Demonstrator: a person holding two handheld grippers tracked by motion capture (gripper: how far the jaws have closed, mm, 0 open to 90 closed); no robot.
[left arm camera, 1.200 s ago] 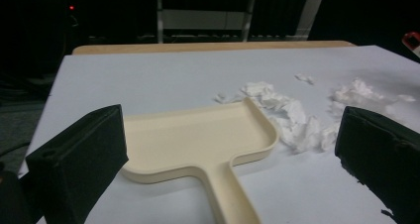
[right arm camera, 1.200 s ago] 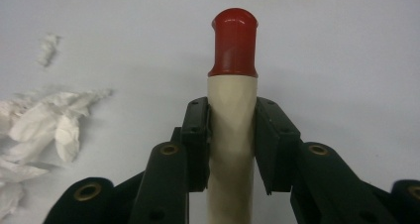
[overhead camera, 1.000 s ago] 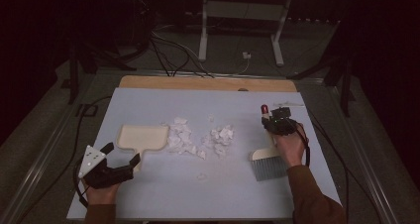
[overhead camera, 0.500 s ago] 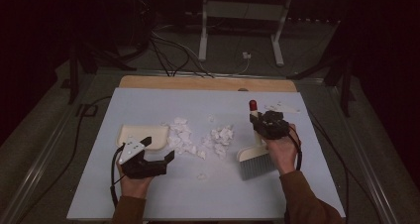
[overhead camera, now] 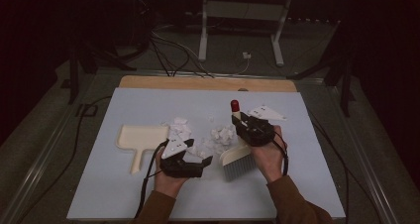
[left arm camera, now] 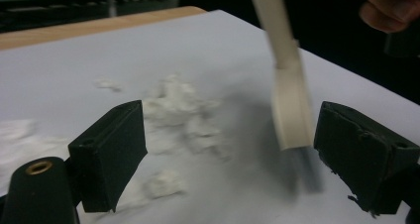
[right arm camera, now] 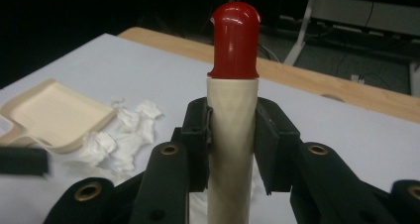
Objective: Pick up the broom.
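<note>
Lying at the left of the pale desk (overhead camera: 297, 184), a cream dustpan (overhead camera: 141, 136) rests flat, its handle pointing toward the person. Just right of it, scraps of crumpled white paper (overhead camera: 179, 130) touch or nearly touch its open edge, and a second cluster (overhead camera: 221, 135) lies further right. The left tongs (overhead camera: 197, 160) hover just before the scraps, near the dustpan handle; their jaws have just been closing, yet they stand apart with nothing pressed between them. In the left gripper view the paper and the brush head (left arm camera: 292, 110) appear between the jaws but farther off. At right, the right tongs (overhead camera: 241, 124) are clamped on the cream handle of a hand brush (overhead camera: 236, 159), whose red cap (right arm camera: 235, 40) rises above the jaws; the bristles meet the desk beside the second cluster.
</note>
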